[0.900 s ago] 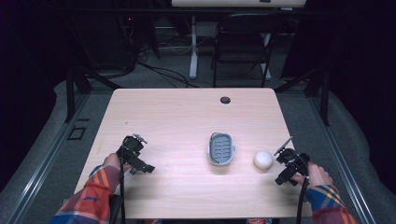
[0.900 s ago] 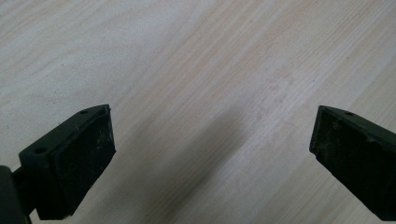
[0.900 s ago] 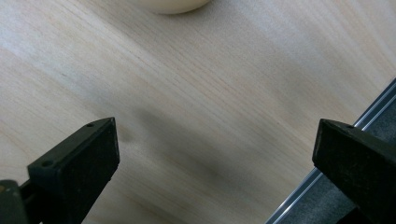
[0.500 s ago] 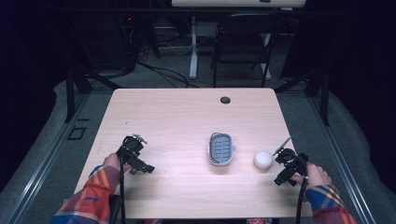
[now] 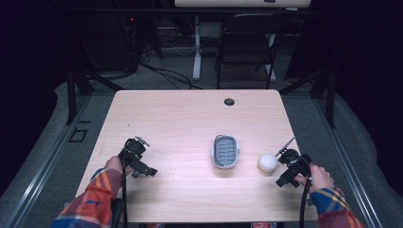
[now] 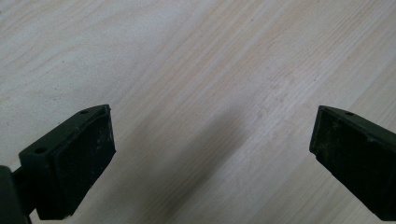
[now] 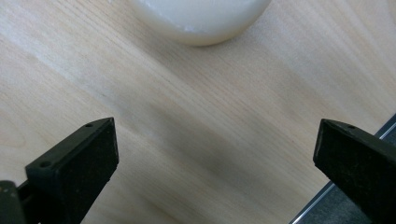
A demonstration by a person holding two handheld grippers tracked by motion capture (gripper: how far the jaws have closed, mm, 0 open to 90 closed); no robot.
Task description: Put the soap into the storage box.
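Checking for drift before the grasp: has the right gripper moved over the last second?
No. In the high view the right gripper sits just right of the white ball, same gap as before, measured against the grey tray.

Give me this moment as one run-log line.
right claw: open, beside white ball, apart | left claw: open, over bare table | grey tray: untouched

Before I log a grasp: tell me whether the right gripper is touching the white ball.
Apart. The right gripper view shows bare table between the open right gripper and the white ball.
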